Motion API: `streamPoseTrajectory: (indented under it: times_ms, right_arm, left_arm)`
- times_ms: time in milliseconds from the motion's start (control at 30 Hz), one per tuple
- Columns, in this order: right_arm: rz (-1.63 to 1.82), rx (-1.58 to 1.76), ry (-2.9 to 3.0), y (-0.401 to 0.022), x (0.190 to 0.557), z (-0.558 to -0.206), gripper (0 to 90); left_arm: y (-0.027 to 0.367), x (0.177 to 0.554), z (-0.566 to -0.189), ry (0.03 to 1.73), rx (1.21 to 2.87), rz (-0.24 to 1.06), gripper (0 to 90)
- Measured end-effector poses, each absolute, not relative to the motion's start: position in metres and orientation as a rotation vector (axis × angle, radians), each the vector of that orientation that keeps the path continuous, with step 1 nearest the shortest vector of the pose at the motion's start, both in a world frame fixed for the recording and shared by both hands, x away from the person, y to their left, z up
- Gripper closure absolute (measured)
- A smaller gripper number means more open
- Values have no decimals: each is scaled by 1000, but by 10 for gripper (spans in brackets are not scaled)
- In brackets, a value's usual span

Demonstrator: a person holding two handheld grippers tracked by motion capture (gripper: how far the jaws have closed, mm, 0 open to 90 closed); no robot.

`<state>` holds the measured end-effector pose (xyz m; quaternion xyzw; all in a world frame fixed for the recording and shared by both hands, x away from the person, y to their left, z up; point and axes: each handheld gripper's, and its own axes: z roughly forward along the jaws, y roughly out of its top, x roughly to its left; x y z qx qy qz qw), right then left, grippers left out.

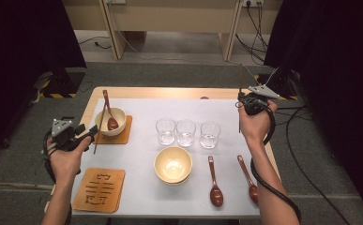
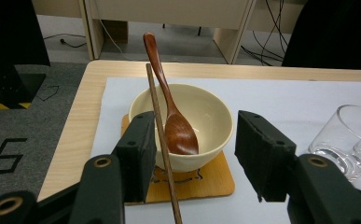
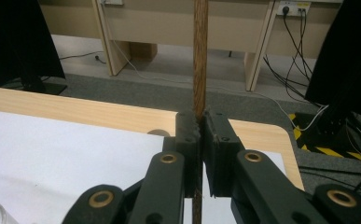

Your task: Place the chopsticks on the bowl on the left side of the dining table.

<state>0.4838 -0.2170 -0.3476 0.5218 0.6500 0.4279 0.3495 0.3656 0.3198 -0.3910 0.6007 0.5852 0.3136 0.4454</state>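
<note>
My left gripper [image 1: 90,131] [image 2: 194,135] is open at the table's left, its jaws pointing at a cream bowl [image 2: 206,116] [image 1: 116,117] on a wooden coaster [image 2: 206,182]. A brown spoon [image 2: 178,130] leans in that bowl. A thin brown chopstick [image 2: 162,140] [image 1: 99,129] slants over the bowl's rim and lies against the inner face of the left jaw, with the other jaw well apart from it. At the far right, my right gripper [image 1: 243,100] [image 3: 200,123] is shut on a second chopstick [image 3: 200,56] [image 1: 240,79], held upright above the table.
Three clear glasses [image 1: 186,132] stand in a row mid-table on the white mat [image 1: 141,150]. Nearer the front stand another cream bowl [image 1: 172,164], two brown spoons [image 1: 215,180] [image 1: 248,178] and a spare coaster [image 1: 98,190]. A glass [image 2: 346,135] stands right of my left jaws.
</note>
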Motion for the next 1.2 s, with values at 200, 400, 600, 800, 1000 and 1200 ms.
streamPoseTrajectory:
  times_ms: [200, 400, 600, 800, 1000, 1200]
  right_arm:
    - [1119, 1346, 1679, -213, 487, -348, 853]
    - [1121, 1334, 1674, -209, 490, -347, 853]
    - [1135, 1330, 1671, -204, 494, -347, 853]
    - [1139, 1319, 1670, -198, 498, -346, 853]
    - [1150, 1309, 1672, -192, 502, -347, 853]
    - [1153, 1299, 1670, -187, 505, -347, 853]
  left_arm:
    - [320, 365, -390, 1449, 1485, 779, 471]
    - [320, 365, -390, 1448, 1485, 779, 470]
    - [320, 366, -391, 1447, 1486, 776, 470]
    - [320, 366, -391, 1445, 1489, 775, 470]
    - [320, 366, -391, 1442, 1490, 775, 471]
    - [319, 366, -390, 1439, 1490, 776, 471]
